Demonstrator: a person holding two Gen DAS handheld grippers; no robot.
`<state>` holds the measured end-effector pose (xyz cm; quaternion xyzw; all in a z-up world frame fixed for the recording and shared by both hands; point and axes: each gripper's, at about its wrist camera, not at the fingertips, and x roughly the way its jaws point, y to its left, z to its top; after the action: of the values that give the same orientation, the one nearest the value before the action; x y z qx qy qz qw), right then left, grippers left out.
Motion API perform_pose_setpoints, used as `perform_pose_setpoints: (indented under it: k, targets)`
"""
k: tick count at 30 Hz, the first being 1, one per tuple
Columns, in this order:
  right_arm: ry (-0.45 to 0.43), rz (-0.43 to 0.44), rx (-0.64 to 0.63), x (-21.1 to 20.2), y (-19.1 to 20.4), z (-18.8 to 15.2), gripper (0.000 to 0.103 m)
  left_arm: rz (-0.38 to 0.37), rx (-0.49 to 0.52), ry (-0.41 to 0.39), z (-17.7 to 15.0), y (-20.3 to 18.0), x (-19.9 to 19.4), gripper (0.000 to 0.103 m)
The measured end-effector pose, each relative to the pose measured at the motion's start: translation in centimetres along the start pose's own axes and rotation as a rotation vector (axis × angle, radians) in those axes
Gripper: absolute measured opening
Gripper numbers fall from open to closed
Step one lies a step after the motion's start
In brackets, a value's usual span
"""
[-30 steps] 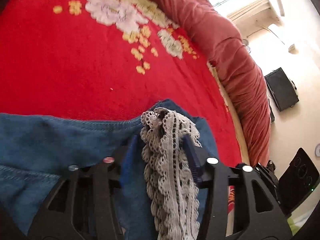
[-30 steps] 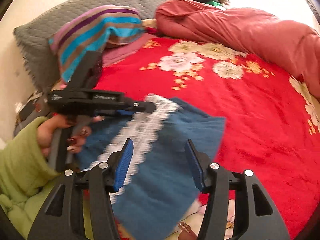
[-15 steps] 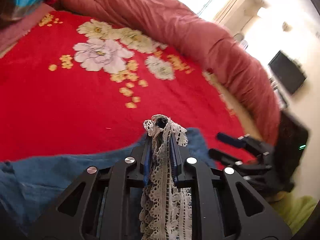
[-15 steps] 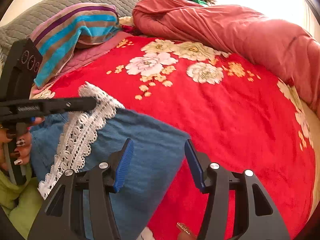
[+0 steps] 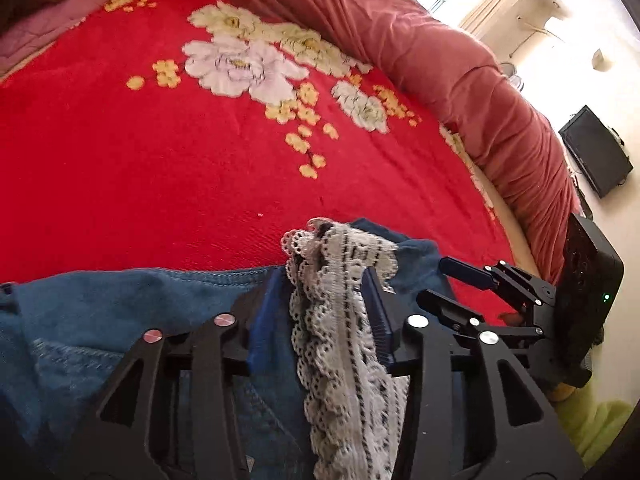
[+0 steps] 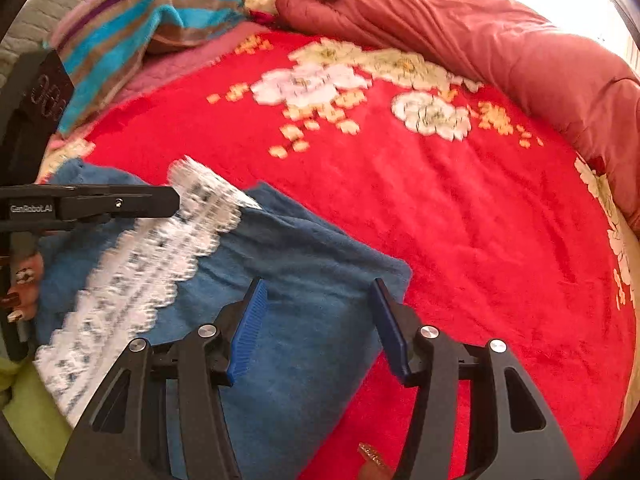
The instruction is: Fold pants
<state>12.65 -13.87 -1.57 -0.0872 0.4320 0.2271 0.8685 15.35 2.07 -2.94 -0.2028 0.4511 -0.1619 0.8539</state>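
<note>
One pants point(image 6: 304, 288), two hand-held grippers point(image 5: 320, 312) point(image 6: 316, 320), one pillow point(image 6: 152, 20).

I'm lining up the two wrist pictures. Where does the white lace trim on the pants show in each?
Left wrist: the lace trim runs up the lower middle, between the fingers of the left gripper.
Right wrist: it crosses the lower left as a blurred diagonal band over the blue pants.
Shared landmark: the pale flower on the red bedspread.

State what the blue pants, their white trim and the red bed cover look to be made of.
Pants: likely denim, matte blue with stitched seams.
Trim: openwork lace, white, scalloped edge with holes.
Bed cover: seemingly plush fleece, fuzzy red nap with printed flowers.
</note>
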Motion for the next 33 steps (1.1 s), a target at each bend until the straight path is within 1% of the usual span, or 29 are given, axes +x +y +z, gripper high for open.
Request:
perform_pose_setpoints:
  k: [1,2,4,8,10,15,18,21,25,27,28,29,30,33]
  targets:
    - [-0.008,0.000,0.000,-0.5,0.1,-0.1,0.053,0.004,0.001,-0.009,-0.1,-0.1,-0.7,0.038]
    - [-0.016,0.000,0.000,-1.1,0.1,-0.4,0.055,0.007,0.001,-0.016,-0.1,-0.2,-1.2,0.039]
    - [-0.029,0.010,0.007,-2.1,0.3,-0.8,0.057,0.010,-0.003,-0.032,-0.5,-0.1,-2.4,0.045]
    - [-0.067,0.043,0.005,-4.6,1.1,-2.1,0.064,0.032,-0.008,-0.040,-1.9,-0.2,-4.4,0.051]
    - [-0.077,0.050,-0.004,-5.5,1.6,-2.7,0.064,0.036,-0.006,-0.044,-2.9,-0.3,-5.4,0.056]
    - [-0.084,0.072,-0.040,-7.3,3.1,-4.3,0.064,0.021,-0.018,-0.035,-5.5,-0.8,-6.9,0.056]
    - [-0.086,0.089,-0.058,-8.0,3.7,-5.3,0.064,0.018,-0.009,-0.010,-7.1,-1.4,-7.2,0.056]
    - [-0.080,0.107,-0.069,-8.3,4.3,-6.3,0.064,0.010,-0.030,0.031,-8.8,-1.8,-6.7,0.055]
    - [-0.077,0.131,-0.064,-8.1,4.8,-7.1,0.064,0.042,-0.047,0.105,-10.3,-2.1,-4.8,0.055]
    - [-0.073,0.138,-0.058,-8.0,4.7,-7.3,0.064,0.051,-0.049,0.113,-10.4,-2.1,-4.4,0.055]
    - [-0.069,0.144,-0.053,-7.8,4.7,-7.5,0.064,0.057,-0.040,0.116,-10.3,-2.3,-4.2,0.046]
    - [-0.066,0.146,-0.051,-7.7,4.7,-7.6,0.064,0.055,-0.030,0.117,-10.3,-2.5,-4.0,0.027]
    - [-0.064,0.145,-0.047,-7.6,4.8,-7.6,0.064,0.033,-0.027,0.124,-10.4,-2.9,-3.8,0.006]
    - [-0.077,0.162,-0.044,-8.2,5.0,-7.8,0.064,0.059,0.026,0.115,-10.9,-4.1,-4.3,0.006]
